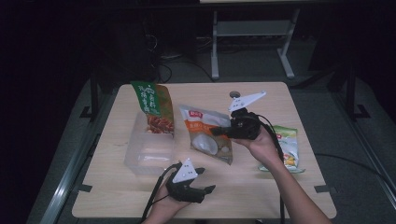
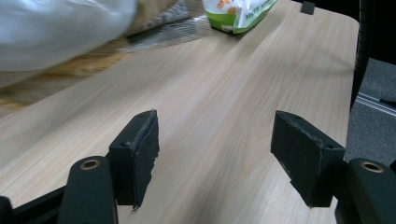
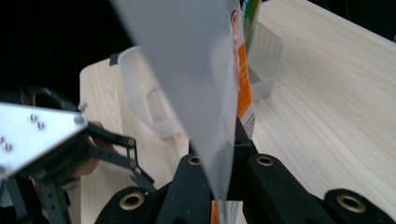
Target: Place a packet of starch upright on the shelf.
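Note:
My right gripper (image 1: 215, 132) is shut on the edge of a white and orange snack bag (image 1: 207, 132), held up off the table just right of a clear plastic bin (image 1: 148, 150). In the right gripper view the bag (image 3: 201, 84) rises edge-on between the jaws, with the bin (image 3: 154, 100) behind it. A green and brown snack bag (image 1: 154, 108) stands in the bin's far end. My left gripper (image 1: 205, 181) rests low near the table's front edge, open, with nothing between its pads (image 2: 140, 154). A green and white bag (image 1: 287, 147) lies at the right.
The light wood table (image 1: 116, 196) has bare room at its front and far side. Black clips sit on the table's edges. A metal desk frame (image 1: 252, 42) stands on the dark floor beyond. In the left gripper view the green and white bag (image 2: 236, 14) lies far ahead.

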Available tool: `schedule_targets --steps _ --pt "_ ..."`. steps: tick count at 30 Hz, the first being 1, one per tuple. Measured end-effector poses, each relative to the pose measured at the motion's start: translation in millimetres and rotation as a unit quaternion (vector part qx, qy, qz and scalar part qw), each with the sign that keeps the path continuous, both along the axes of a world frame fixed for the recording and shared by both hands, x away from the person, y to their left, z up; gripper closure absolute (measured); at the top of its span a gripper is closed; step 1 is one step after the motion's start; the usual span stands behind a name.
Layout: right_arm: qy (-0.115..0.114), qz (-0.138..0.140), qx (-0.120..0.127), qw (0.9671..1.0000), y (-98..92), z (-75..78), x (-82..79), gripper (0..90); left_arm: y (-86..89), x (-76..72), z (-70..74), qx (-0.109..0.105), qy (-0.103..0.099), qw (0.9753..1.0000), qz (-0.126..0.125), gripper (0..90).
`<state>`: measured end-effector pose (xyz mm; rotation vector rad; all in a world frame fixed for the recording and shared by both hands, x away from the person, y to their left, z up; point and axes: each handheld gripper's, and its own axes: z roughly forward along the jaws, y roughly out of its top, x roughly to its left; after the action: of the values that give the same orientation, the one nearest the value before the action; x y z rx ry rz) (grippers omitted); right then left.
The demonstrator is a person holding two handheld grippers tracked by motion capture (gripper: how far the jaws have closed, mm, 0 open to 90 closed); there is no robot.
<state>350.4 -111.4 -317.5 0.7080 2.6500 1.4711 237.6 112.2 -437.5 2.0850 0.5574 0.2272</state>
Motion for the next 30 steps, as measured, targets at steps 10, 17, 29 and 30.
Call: schedule_targets --steps 10,17,29,30 --pt "-0.008 0.022 0.006 0.9997 34.4 18.0 11.0 89.7 2.4 -2.5 -1.3 -0.012 0.003 0.9999 0.005 30.2" --pt "-0.007 0.034 0.012 0.9993 61.4 23.1 19.3 89.7 4.9 -1.9 -1.7 -0.013 0.002 0.9999 0.004 29.5" --pt "-0.013 0.047 0.008 0.9988 106.7 23.1 37.7 89.7 7.3 -0.8 -3.5 -0.019 0.002 0.9998 0.005 28.6" --pt "-0.014 0.048 0.007 0.9987 110.1 22.7 38.9 89.7 7.2 -0.2 -4.3 -0.02 0.006 0.9998 0.005 28.3"
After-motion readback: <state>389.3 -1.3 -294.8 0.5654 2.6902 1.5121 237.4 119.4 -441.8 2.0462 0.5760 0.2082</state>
